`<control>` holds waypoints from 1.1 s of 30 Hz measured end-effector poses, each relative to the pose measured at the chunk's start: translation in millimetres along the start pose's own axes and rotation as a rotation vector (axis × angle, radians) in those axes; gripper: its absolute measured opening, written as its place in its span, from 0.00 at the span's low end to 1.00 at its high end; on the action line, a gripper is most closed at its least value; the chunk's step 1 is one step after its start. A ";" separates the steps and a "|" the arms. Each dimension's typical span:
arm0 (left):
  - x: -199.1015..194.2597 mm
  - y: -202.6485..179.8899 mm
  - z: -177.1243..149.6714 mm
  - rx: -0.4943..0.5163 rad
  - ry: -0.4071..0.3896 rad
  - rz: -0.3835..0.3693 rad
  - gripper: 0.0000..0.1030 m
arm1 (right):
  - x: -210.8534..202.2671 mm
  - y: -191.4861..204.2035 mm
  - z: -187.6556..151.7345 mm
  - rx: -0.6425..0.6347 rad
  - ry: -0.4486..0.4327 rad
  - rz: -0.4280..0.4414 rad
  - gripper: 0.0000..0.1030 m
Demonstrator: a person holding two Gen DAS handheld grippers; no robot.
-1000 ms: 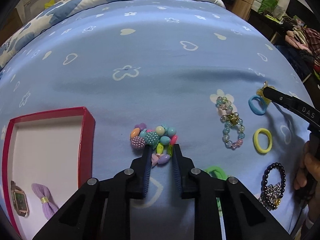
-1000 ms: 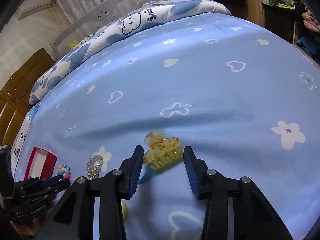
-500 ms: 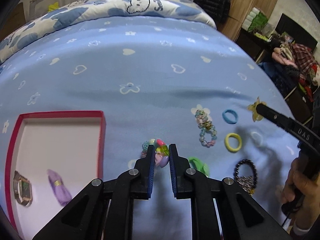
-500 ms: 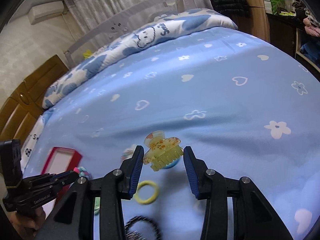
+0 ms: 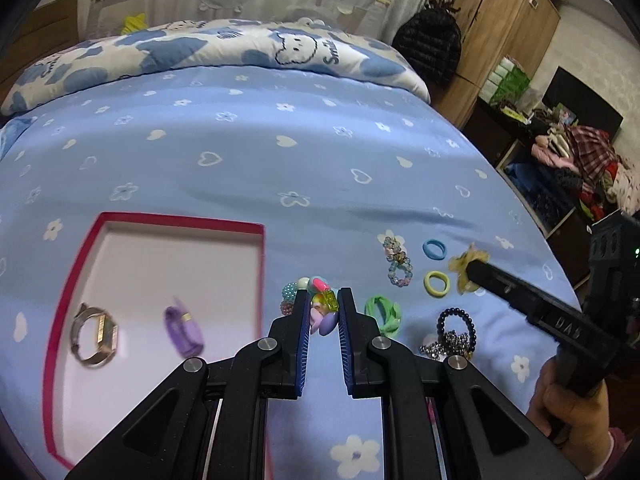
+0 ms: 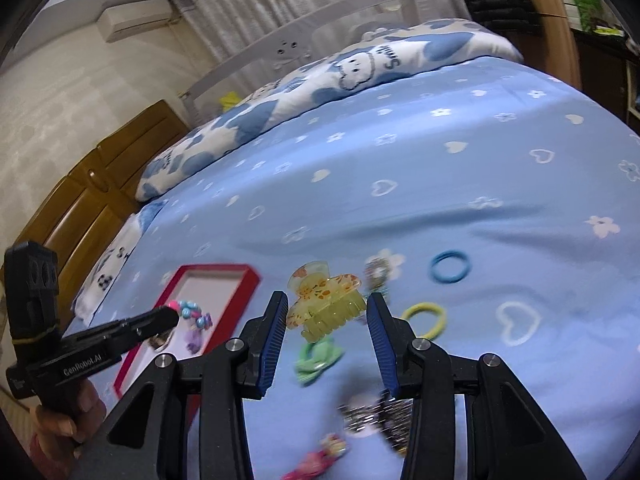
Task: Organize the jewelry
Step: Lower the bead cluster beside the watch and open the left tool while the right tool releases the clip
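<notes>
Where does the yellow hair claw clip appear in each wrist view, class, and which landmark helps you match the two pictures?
Left wrist view: the yellow hair claw clip sits at the far right, held at the tip of the right tongs.
Right wrist view: the clip is at lower centre, between that tool's blue pads.
Shared landmark: the red box, lying left of the clip in both views.

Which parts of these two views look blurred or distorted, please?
Left wrist view: the watch and purple hair tie in the red box are motion-smeared; fisheye bends the bed. Right wrist view: the green scrunchie and beaded pile at bottom smear, while the held claw clip stays sharp.
</notes>
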State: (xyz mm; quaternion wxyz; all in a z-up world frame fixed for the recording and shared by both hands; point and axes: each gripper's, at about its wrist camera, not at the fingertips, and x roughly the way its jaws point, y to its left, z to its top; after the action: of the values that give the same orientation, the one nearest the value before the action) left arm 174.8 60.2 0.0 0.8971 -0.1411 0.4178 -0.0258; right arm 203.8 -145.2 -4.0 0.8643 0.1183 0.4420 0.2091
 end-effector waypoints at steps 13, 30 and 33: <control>-60.4 51.2 -35.4 -0.092 -0.029 0.071 0.12 | 17.8 73.3 -24.7 -0.099 0.072 0.103 0.40; -83.2 97.4 -61.6 -0.191 -0.020 0.152 0.12 | 68.2 154.1 -56.3 -0.212 0.176 0.196 0.40; -77.9 104.1 -62.9 -0.203 -0.008 0.160 0.12 | 79.7 161.7 -60.6 -0.225 0.194 0.199 0.40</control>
State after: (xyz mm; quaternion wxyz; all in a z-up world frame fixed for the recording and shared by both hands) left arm 69.1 158.3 -9.2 0.8791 -0.1978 0.4245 0.0887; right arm 154.6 36.2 -33.2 0.8005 0.0432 0.4832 0.3519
